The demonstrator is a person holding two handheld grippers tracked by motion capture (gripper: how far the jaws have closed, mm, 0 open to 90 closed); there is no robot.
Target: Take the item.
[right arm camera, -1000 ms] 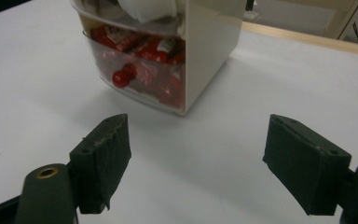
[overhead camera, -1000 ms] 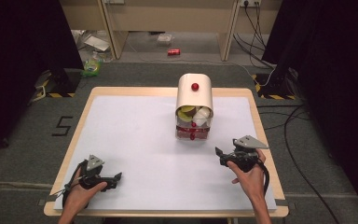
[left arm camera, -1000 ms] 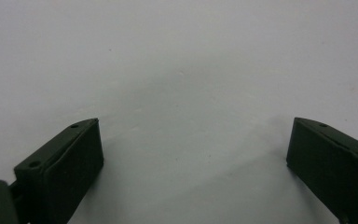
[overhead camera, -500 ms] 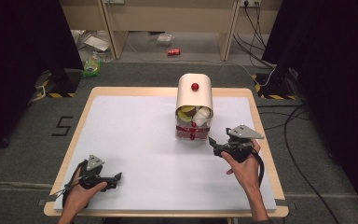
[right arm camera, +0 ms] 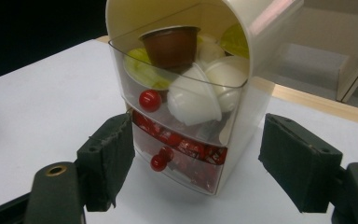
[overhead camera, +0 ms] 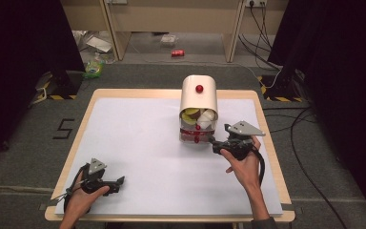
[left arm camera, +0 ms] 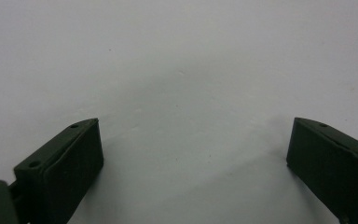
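- Plainly, the small drawer cabinet (overhead camera: pixel 198 112) stands at about ten o'clock from the right gripper (overhead camera: pixel 215 141), just beside its tips; in the right gripper view it rises upright between the two jaws, its long axis vertical.
- The right gripper's jaws have just been closing a little, yet they are wide apart and hold nothing; the lower red knob (right arm camera: pixel 159 161) sits near the left pad, apart from it as far as I can tell.
- The left gripper (overhead camera: pixel 119 181) rests well apart at seven o'clock on the white table (overhead camera: pixel 138 143), jaws spread and empty, so the right hand is nearer.
- The clear upper drawer (right arm camera: pixel 186 100) holds coffee capsules: brown, white, yellow-green.
- The lower drawer (right arm camera: pixel 186 156) holds red wrapped pieces, probably sweets.
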